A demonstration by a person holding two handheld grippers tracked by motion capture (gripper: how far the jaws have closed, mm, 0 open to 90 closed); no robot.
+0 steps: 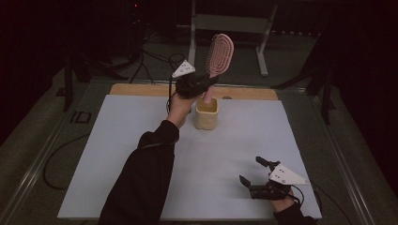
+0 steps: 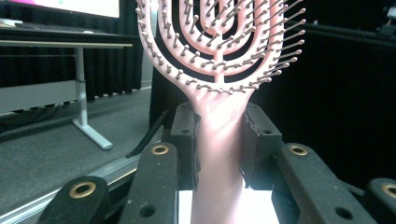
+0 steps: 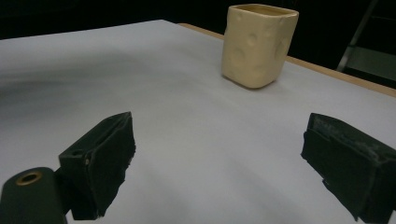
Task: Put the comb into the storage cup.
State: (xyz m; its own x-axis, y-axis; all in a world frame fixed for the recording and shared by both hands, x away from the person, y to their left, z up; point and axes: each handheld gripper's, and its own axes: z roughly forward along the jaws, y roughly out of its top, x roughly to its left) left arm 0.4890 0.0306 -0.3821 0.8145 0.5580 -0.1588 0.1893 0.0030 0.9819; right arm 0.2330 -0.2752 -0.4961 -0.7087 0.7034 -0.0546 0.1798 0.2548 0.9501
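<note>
Dim room, dark floor and cables around a white-topped table (image 1: 141,140) with a wooden far edge.

High view: left gripper (image 1: 210,80) raised over the far middle of the table, jaws pinched on the handle of a pink hairbrush (image 1: 219,54). Brush head up, tilted slightly to the right; lower end of the handle reaches down to the mouth of a cream cup (image 1: 207,114) standing just below. Right gripper (image 1: 256,173) low at the near right corner, jaws spread wide, nothing between them.

Left gripper view: both pads pressed against the hairbrush (image 2: 219,51) neck, one on each side; bristles face the camera.

Right gripper view: right gripper (image 3: 219,154) jaws far apart above the bare white surface, touching nothing. Cream cup (image 3: 258,44) upright well ahead, near the wooden edge.
</note>
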